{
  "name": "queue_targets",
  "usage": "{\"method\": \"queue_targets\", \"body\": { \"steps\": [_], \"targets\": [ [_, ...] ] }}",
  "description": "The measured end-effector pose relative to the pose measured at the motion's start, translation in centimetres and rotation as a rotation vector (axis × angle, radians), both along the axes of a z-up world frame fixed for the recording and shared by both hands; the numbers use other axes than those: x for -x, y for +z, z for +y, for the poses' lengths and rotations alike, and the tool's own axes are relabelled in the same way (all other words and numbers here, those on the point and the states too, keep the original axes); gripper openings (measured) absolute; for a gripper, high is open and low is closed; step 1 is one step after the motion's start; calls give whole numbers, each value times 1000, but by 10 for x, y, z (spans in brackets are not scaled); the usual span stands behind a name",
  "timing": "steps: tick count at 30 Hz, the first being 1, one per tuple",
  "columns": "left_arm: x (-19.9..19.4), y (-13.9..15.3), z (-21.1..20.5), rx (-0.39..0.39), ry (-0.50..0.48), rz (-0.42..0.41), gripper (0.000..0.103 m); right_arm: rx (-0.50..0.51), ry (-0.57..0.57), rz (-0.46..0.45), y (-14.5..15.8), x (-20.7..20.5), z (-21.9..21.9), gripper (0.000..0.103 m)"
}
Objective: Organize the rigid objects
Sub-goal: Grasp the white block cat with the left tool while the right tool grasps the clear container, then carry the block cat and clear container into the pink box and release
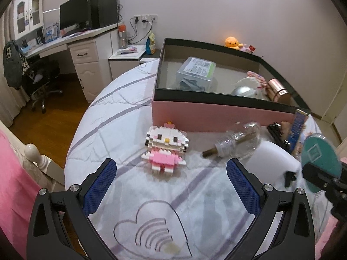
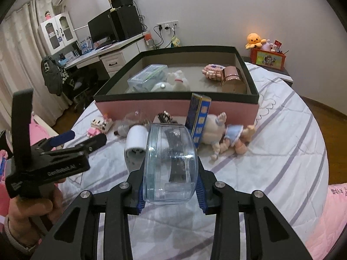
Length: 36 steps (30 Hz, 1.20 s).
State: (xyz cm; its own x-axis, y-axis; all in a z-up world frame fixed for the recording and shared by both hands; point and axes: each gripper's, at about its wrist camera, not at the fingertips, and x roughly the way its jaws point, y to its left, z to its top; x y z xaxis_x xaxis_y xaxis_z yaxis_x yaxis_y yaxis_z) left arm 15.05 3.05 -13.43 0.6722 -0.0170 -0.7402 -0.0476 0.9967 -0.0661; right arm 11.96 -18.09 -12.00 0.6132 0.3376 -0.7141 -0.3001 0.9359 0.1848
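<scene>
My right gripper (image 2: 171, 173) is shut on a clear blue-tinted plastic case (image 2: 171, 162) with a dark item inside, held above the bed; the case's teal face shows in the left wrist view (image 1: 318, 162). My left gripper (image 1: 171, 173) is open and empty, just in front of a Hello Kitty brick figure (image 1: 166, 147); it also appears in the right wrist view (image 2: 80, 138). A clear glass bottle (image 1: 238, 140) and a white cylinder (image 1: 271, 160) lie to the figure's right. The pink box with a black rim (image 2: 175, 97) holds a clear container (image 2: 147, 78), a white plush and a rose-gold cup (image 2: 231, 75).
A blue book-like box (image 2: 199, 119) stands against the pink box, with a doll (image 2: 227, 136) lying beside it. A black comb-like item (image 2: 166, 117) lies near the box. A wooden bedpost (image 1: 34, 153) is at the left. A desk and chair stand beyond the bed.
</scene>
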Motion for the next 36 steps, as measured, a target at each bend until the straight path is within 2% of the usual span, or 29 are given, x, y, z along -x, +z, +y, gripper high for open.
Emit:
{"method": "queue_targets", "body": {
  "steps": [5,8,11,13,14,26,36],
  "targets": [
    [-22,-7,4,-32,23,28,103,-18,1,-17,3,-16,1,37],
    [-34,-13,9,-22,35,49,100,-25,2,-21,3,-25,1,37],
    [-42,-17,11,-4,26,64,76,-29,3,-24,3,-32,1,37],
    [-43,-15,9,-16,14,51,50,-31,2,-24,3,-37,1,37],
    [-43,-14,8,-13,4,48,44,-30,0,-25,4,-38,1,37],
    [-20,1,4,20,-25,13,44,-35,0,-49,13,-34,0,37],
    [-21,39,-2,47,-59,-73,44,-34,4,-105,33,-35,0,37]
  ]
}}
